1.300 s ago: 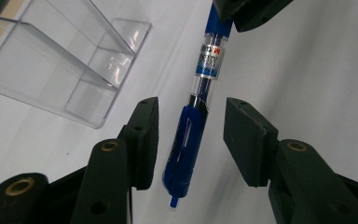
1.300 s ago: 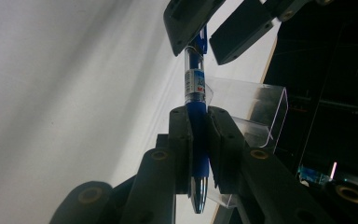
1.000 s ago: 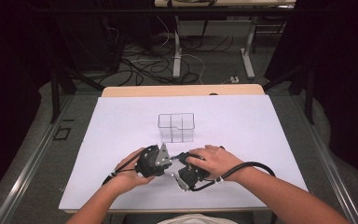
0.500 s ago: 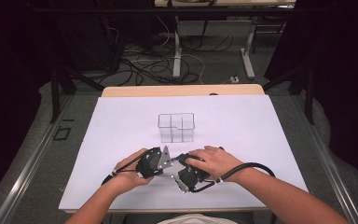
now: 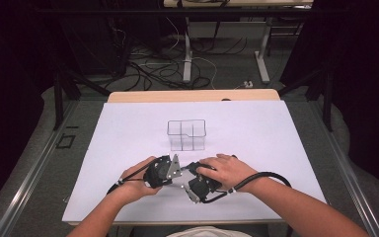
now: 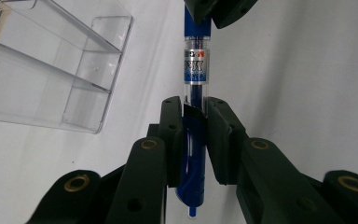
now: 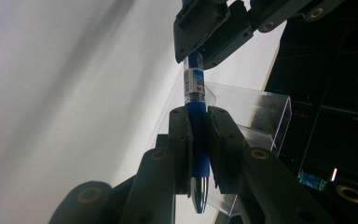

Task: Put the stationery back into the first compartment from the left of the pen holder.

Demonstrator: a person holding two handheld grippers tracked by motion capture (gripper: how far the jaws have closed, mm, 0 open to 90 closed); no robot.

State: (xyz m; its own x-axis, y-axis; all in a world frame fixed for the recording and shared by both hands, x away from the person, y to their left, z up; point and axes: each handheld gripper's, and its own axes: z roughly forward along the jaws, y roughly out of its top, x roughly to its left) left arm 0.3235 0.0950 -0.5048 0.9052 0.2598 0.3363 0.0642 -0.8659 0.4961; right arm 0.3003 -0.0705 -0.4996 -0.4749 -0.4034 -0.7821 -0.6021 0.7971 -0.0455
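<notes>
Your left gripper [image 6: 195, 126] has its jaws clenched on the blue pen [image 6: 195, 79] at its clip end, and your right gripper [image 7: 198, 135] grips the same pen [image 7: 195, 88] at the opposite end, so the pen spans between the two, held above the white counter [image 5: 128, 133]. In the high view both grippers meet near the counter's front edge, left [image 5: 164, 170] beside right [image 5: 197, 183]. The clear divided organizer [image 5: 186, 134] stands just beyond them, apart from both
</notes>
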